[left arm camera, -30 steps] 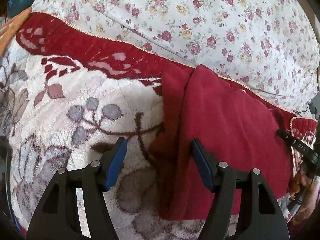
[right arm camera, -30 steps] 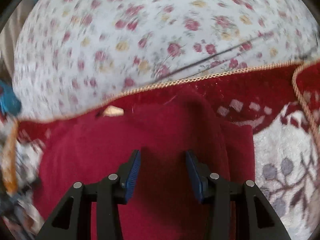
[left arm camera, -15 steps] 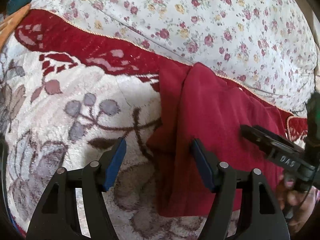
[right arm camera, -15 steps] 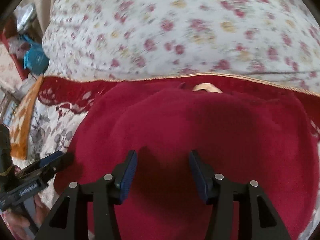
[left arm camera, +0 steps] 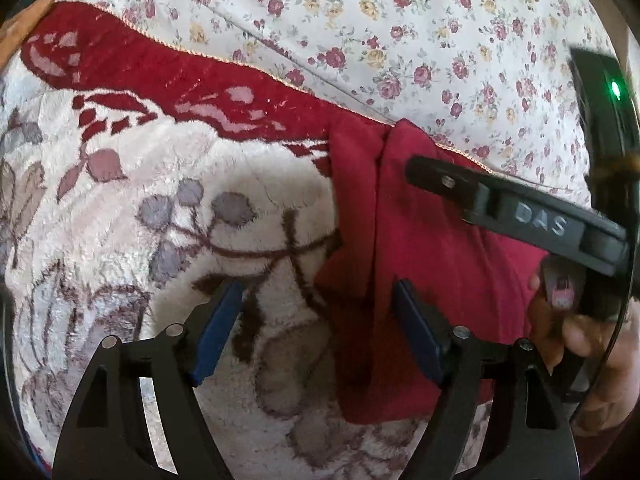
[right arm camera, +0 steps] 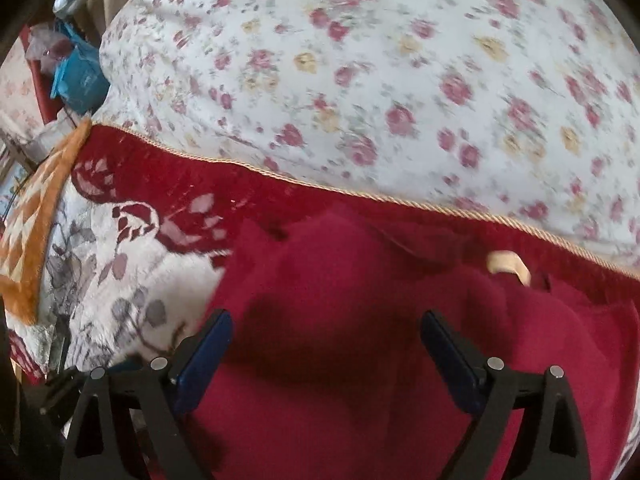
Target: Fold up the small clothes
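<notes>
Left wrist view: the left tool (left arm camera: 316, 320) hangs with jaws apart, just widened, over the plush blanket (left arm camera: 120, 208); the red garment's (left arm camera: 432, 280) edge lies beside its right pad, unpinched. Right wrist view: the right tool (right arm camera: 324, 352), jaws just spread wide, hovers above the red garment (right arm camera: 340, 320), gripping nothing.

Garment (left arm camera: 424, 248) on blanket (left arm camera: 168, 184) (probably folded).

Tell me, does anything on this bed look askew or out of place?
Only a little. The dark red garment lies folded but untidy: its left edge bunches into an uneven flap on the plush floral blanket. Nothing looks spilled or damaged.
</notes>
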Motion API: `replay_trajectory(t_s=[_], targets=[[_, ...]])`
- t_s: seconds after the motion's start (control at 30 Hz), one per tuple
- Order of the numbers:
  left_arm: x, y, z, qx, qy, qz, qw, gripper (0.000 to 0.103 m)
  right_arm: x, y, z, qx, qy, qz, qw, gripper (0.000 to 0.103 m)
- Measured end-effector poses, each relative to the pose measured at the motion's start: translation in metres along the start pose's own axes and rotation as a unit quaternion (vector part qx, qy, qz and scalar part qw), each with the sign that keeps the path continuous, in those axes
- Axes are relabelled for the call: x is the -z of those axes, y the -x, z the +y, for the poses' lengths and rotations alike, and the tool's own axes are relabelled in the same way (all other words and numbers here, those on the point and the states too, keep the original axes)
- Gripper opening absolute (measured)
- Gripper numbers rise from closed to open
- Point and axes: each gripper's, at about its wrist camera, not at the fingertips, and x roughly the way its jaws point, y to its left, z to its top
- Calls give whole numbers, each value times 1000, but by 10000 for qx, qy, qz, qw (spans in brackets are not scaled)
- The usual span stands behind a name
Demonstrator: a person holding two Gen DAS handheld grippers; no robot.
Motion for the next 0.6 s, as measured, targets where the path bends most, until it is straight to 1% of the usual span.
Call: replay_trajectory(t_s=[0.03, 0.13, 0.27, 0.37, 0.47, 0.5, 0.53, 0.6], targets=[[0, -3, -1, -28, -23, 52, 10000, 79, -4, -4, 5, 14, 78, 52, 10000, 94], [1, -5, -6, -143, -125, 3, 9998, 79, -12, -19, 20, -64, 199, 228, 9995, 93], [2, -6, -3, -111, -63, 15, 9999, 79, -18, -33, 31, -226, 171, 430, 9987, 93], [2, -6, -3, -131, -55, 8, 9999, 79, -22, -50, 40, -51, 312, 657, 9973, 93], [2, -6, -4, -153, -63, 6, 9999, 79, -24, -68, 50, 256, 530, 863, 9945, 93], [1, -7, -5, -155, -56, 6, 9999, 79, -23, -72, 55, 400, 664, 871, 9932, 93], [1, -8, -5, -152, -45, 2, 9999, 79, -23, -72, 56, 449, 736, 856, 9926, 93], [0, -9, -5, -158, -31, -10, 9999, 79, -22, -72, 56, 443, 771, 794, 9929, 93]])
